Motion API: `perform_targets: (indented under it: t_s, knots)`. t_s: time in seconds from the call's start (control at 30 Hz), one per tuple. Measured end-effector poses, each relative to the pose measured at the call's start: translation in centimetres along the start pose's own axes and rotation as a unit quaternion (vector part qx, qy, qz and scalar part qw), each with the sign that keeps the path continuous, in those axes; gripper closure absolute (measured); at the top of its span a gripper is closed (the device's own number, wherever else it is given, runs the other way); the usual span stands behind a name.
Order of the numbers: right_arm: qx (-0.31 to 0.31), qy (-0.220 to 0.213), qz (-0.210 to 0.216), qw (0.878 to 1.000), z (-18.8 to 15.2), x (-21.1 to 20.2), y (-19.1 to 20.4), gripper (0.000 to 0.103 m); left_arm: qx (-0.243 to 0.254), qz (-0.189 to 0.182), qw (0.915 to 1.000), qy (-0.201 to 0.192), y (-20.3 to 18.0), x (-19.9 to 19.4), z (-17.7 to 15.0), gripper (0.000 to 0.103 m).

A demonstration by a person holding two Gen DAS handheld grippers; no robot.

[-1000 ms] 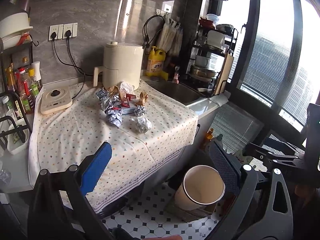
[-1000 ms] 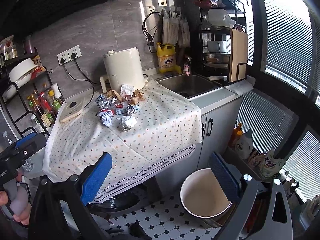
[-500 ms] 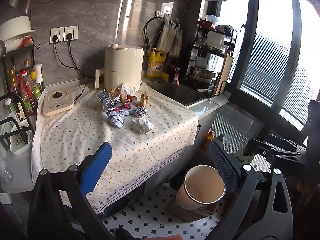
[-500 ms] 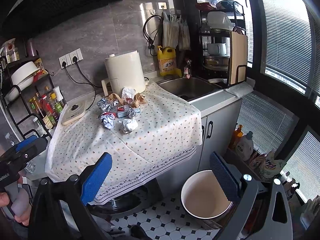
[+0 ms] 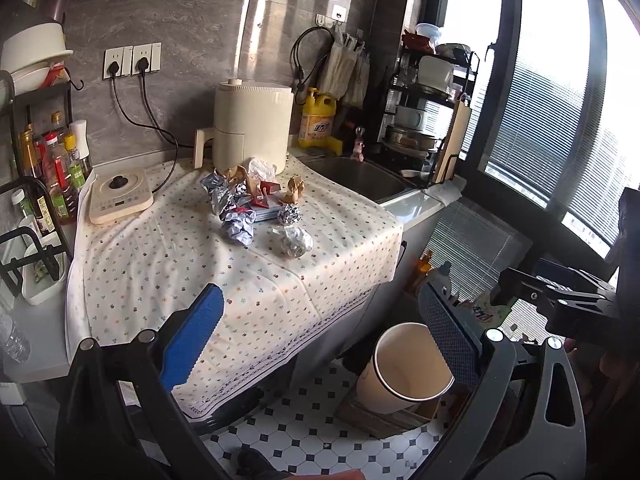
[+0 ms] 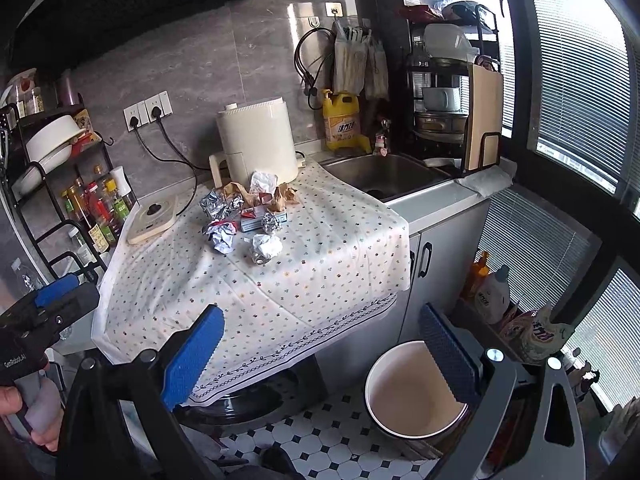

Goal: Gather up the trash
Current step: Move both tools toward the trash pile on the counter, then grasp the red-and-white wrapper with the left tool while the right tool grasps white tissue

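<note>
A pile of trash lies on the dotted tablecloth (image 5: 160,264): crumpled foil balls (image 5: 295,240) (image 6: 266,249), brown paper scraps (image 5: 294,191) (image 6: 286,196) and a flat blue packet (image 6: 256,220). An empty beige bin stands on the tiled floor below the counter (image 5: 404,364) (image 6: 412,392). My left gripper (image 5: 320,344) is open and empty, well back from the table. My right gripper (image 6: 324,352) is also open and empty, back from the table above the bin. The left gripper's body shows at the left edge of the right wrist view (image 6: 44,312).
A cream air fryer (image 5: 250,124) stands behind the trash. A small white cooker (image 5: 118,198) sits at the left, by a rack of bottles (image 5: 52,176). A sink (image 6: 384,176) and dish rack (image 6: 452,96) lie to the right. Cabinet doors (image 6: 424,264) are beside the bin.
Both views have drifted slightly back and up from the table. Both grippers stay open and nothing on the table has moved.
</note>
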State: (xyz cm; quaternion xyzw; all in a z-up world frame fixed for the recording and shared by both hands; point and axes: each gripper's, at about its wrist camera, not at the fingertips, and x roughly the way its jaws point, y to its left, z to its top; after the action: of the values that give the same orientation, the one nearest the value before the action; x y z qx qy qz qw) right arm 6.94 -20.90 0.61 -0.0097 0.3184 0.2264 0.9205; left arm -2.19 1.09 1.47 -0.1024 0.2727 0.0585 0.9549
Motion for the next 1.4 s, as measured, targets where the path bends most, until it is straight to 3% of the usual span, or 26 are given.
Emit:
perform_targets:
  t_s: [0.33, 0.73, 1.0, 1.2, 1.4]
  knots:
    - [0.001, 0.018, 0.009, 1.000, 0.9, 3.7, 1.5, 0.008, -0.007, -0.001, 0.9998, 0.019, 2.7, 3.2, 0.7, 0.006]
    - [0.008, 0.042, 0.014, 0.999, 4.9, 10.5, 3.5, 0.008, -0.032, -0.017, 0.9984, 0.043, 7.3, 9.4, 4.1, 0.007]
    - [0.005, 0.068, 0.013, 0.998, 6.2, 16.0, 5.6, 0.010, -0.046, -0.025, 0.9965, 0.065, 11.0, 14.9, 5.4, 0.015]
    - [0.008, 0.088, 0.006, 0.996, 6.6, 20.5, 6.6, 0.014, -0.052, -0.037, 0.9945, 0.083, 13.4, 19.4, 6.0, 0.018]
    - [0.023, 0.117, 0.013, 0.993, 6.9, 25.4, 7.1, 0.026, -0.049, -0.047, 0.9923, 0.104, 15.5, 24.2, 6.4, 0.020]
